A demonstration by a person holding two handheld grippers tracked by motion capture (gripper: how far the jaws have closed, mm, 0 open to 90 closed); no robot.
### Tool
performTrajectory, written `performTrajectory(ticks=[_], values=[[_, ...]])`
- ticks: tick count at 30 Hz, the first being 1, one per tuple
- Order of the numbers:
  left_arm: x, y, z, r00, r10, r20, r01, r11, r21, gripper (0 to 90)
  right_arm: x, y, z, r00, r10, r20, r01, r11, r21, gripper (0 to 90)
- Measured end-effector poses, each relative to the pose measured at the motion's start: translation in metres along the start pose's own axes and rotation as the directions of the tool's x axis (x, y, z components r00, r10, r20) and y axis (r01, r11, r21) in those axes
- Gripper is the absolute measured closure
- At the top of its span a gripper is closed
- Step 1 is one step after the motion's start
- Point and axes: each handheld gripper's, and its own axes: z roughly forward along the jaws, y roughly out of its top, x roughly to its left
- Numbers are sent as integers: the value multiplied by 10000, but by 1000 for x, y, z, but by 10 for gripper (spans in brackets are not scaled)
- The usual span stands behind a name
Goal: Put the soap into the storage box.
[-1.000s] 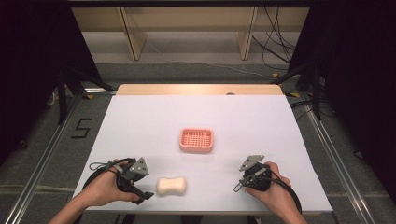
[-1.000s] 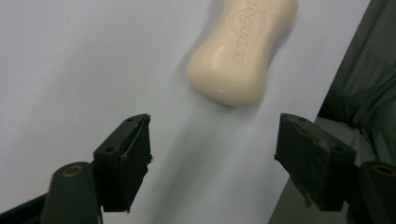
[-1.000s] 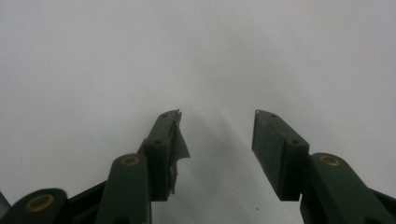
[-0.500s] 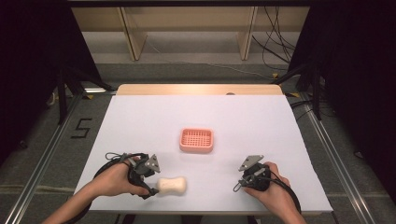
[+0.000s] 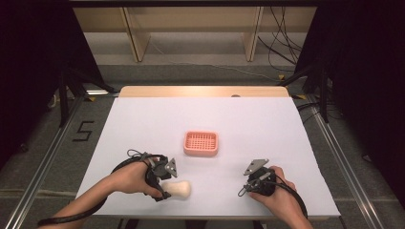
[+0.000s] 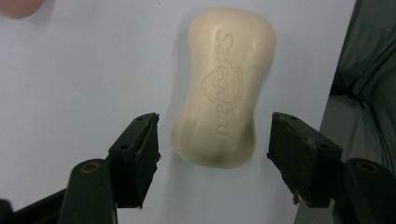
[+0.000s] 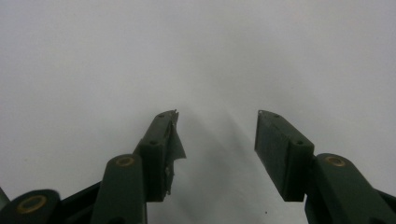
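A cream soap bar [image 5: 180, 189] lies flat near the table's front edge, its embossed lettering up [image 6: 224, 88]. My left gripper [image 5: 166, 190] is open, and its jaws stand on either side of the bar's near end [image 6: 215, 135] with a gap on each side. Behind the bar, at the table's middle, sits a pink slotted soap dish [image 5: 201, 143]; a corner of the dish [image 6: 17, 6] shows in the left gripper view. My right gripper [image 5: 244, 187] rests at the front right, open [image 7: 217, 126], with bare white surface between its jaws.
The white table top [image 5: 267, 119] has a wooden strip [image 5: 200, 91] along its far edge. Its front edge runs close beside the soap, with the floor [image 6: 369, 70] beyond. Shelving and cables stand behind the table.
My left gripper has moved right along the front edge up to the soap, and its open jaws now flank the bar's end. The right gripper has stayed still.
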Motion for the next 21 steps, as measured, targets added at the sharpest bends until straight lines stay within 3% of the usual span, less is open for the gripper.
performTrajectory(ticks=[7, 15, 20, 21], values=[[-1, 16, 5, 9984, 557, 110, -563, 9966, 594, 333, 1, -1, 1, 9999, 102, -48, -102, 9999, 79, 492], [-1, 26, 14, 9966, 814, 155, -827, 9890, 1228, 350, 2, -1, 1, 9999, 91, -49, -91, 9999, 58, 489], [-1, 29, 17, 9974, 709, 144, -722, 9877, 1388, 366, 2, -2, 2, 9998, 156, -99, -155, 9998, 146, 487], [-2, 30, 19, 9974, 666, 260, -699, 9846, 1604, 376, 2, -2, 2, 9999, 83, -94, -82, 9999, 115, 486]])
